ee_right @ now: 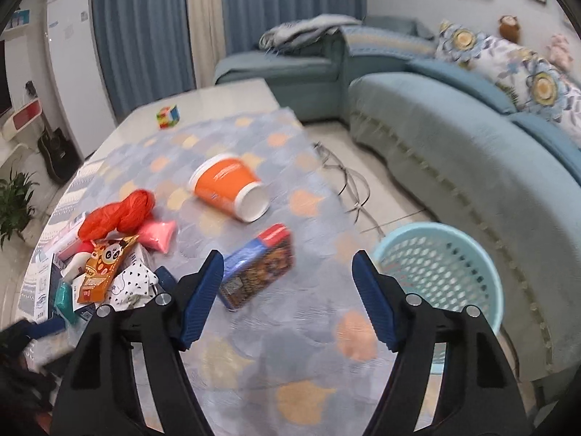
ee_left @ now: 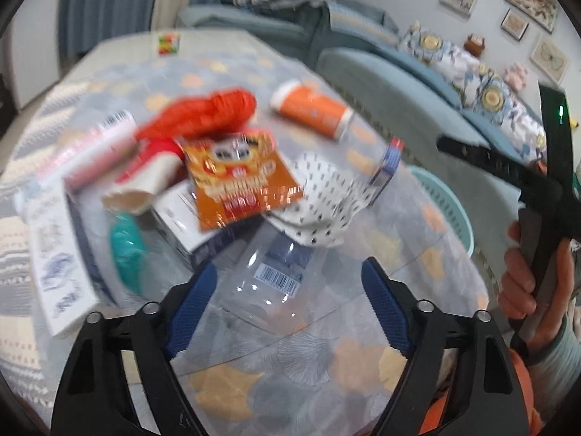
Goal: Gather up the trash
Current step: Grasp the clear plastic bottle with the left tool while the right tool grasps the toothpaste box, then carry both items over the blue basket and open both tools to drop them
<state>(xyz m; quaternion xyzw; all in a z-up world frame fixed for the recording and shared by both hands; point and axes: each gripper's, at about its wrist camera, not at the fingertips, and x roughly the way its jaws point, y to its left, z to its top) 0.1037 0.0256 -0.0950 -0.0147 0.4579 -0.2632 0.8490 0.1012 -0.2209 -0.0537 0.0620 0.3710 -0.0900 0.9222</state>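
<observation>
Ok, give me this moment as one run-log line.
left tool: open, over clear plastic bottle | right tool: open, empty, near blue snack box | bin: beside table | trash: still on table

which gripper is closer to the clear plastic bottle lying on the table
Left. The left gripper hangs just above the clear plastic bottle, jaws open either side of it. The right gripper sits further right, over the blue snack box.
</observation>
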